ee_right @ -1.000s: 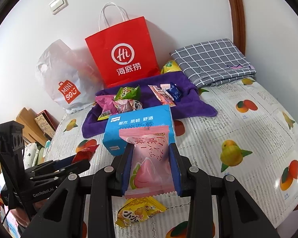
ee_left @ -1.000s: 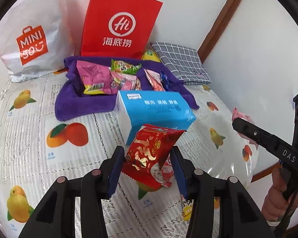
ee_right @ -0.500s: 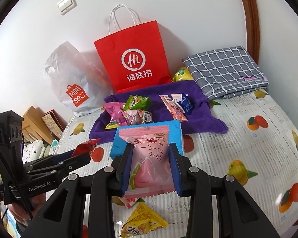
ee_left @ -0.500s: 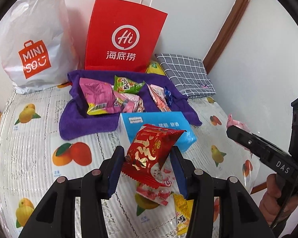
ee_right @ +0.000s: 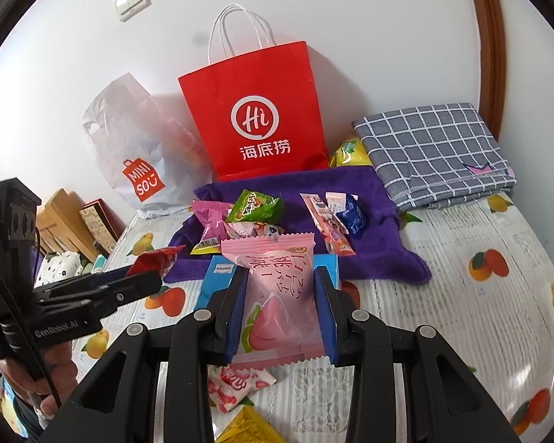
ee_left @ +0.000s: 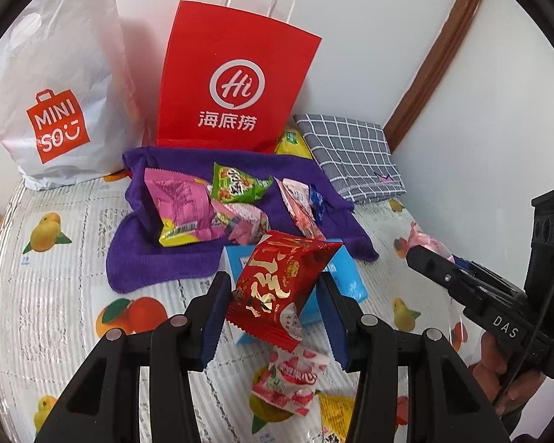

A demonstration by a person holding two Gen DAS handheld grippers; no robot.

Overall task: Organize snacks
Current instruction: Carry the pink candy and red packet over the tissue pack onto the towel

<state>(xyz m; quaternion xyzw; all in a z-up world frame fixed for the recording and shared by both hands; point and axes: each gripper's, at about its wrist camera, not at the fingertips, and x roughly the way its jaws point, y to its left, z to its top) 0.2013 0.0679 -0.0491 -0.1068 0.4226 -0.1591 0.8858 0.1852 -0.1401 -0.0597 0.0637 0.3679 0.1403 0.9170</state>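
My left gripper (ee_left: 273, 317) is shut on a red snack packet (ee_left: 280, 288) with gold lettering, held above the table. My right gripper (ee_right: 281, 313) is shut on a pink peach snack packet (ee_right: 277, 295), also lifted. Both hang in front of a blue tissue pack (ee_left: 345, 277) and a purple towel (ee_left: 158, 262) that carries several snack packets: a pink one (ee_left: 181, 210), a green one (ee_left: 236, 184), a pink stick pack (ee_right: 327, 225) and a blue sweet (ee_right: 352, 217). A strawberry sweet packet (ee_left: 295, 380) and a yellow packet (ee_left: 336, 413) lie on the table below.
A red paper bag (ee_left: 232, 77) and a white plastic bag (ee_left: 59, 85) stand against the wall behind the towel. A folded grey checked cloth (ee_right: 435, 151) lies at the back right. The table has a fruit-print cover (ee_right: 491, 258). Boxes (ee_right: 70, 221) stand off its left edge.
Both grippers have risen and drawn back from the towel with their packets. The tissue pack now sits lower and smaller in view, and the loose packets under the grippers have come into sight.
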